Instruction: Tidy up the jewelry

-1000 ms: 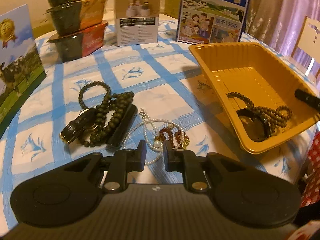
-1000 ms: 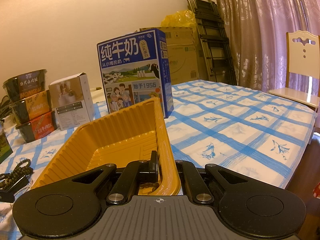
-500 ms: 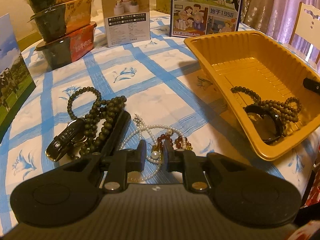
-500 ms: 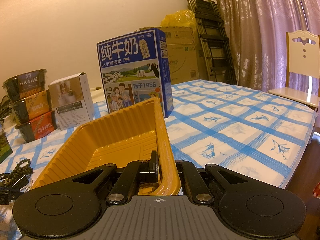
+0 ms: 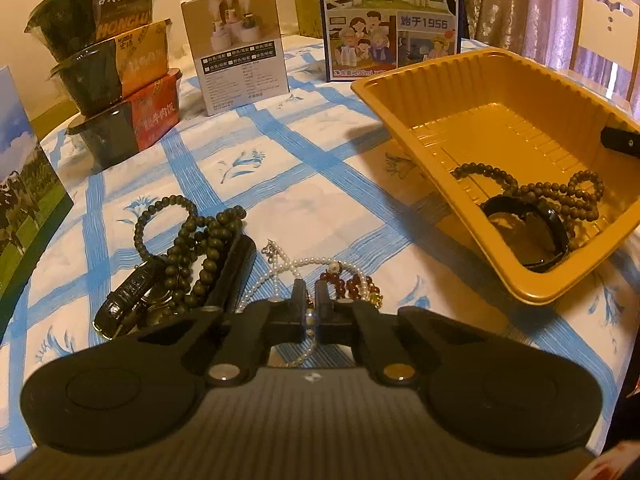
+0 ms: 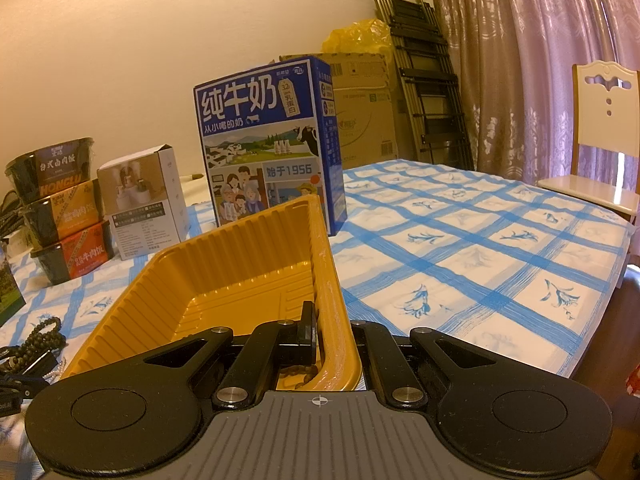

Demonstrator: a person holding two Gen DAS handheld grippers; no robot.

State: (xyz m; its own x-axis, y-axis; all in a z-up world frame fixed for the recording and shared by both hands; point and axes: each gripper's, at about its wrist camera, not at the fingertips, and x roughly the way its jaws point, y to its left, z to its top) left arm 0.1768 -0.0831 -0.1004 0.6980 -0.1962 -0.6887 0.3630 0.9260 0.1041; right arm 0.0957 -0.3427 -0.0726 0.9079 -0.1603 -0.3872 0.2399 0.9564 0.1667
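Note:
A yellow tray (image 5: 460, 92) sits tilted on the checked tablecloth and holds a dark bead necklace (image 5: 560, 192) and a black bangle (image 5: 532, 232). My right gripper (image 6: 326, 320) is shut on the tray's near wall (image 6: 328, 280); its finger shows in the left wrist view (image 5: 620, 142). On the cloth lie a white pearl necklace (image 5: 288, 268), a red bead bracelet (image 5: 352, 282), dark green bead strands (image 5: 196, 240) and a black watch (image 5: 128, 300). My left gripper (image 5: 310, 300) is closed on the pearl necklace down at the cloth.
A blue milk carton (image 6: 272, 148), a white box (image 6: 144, 208) and stacked noodle bowls (image 6: 60, 208) stand at the back. A picture card (image 5: 24, 208) stands at the left. A chair (image 6: 604, 132) is beyond the table's right edge.
My left gripper moved down and forward onto the pearl necklace and its fingers closed from a wider gap to nearly together. The right gripper and tray stayed still.

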